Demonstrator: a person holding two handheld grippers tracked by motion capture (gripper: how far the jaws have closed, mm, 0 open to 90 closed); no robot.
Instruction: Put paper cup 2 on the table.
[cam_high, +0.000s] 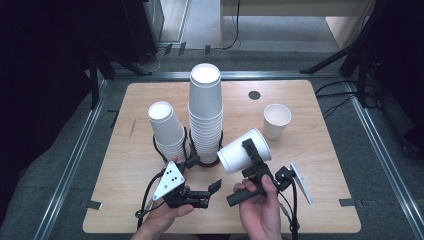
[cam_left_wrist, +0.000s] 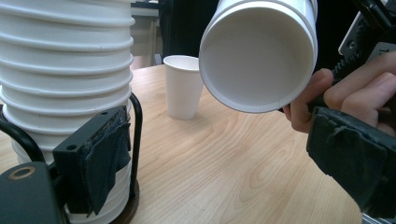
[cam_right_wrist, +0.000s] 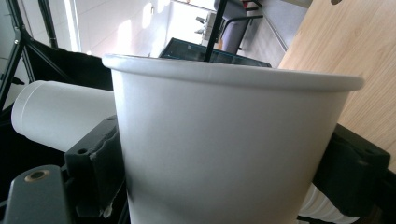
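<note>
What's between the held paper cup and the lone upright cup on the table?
Nothing: bare wooden tabletop between the held paper cup and the lone upright cup, clearest in the left gripper view; the high view agrees.

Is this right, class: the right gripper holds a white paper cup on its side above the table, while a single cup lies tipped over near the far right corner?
Not quite. The single cup stands upright, mouth up, as the high view shows. The rest holds: the right gripper clamps a white paper cup on its side above the table.
</note>
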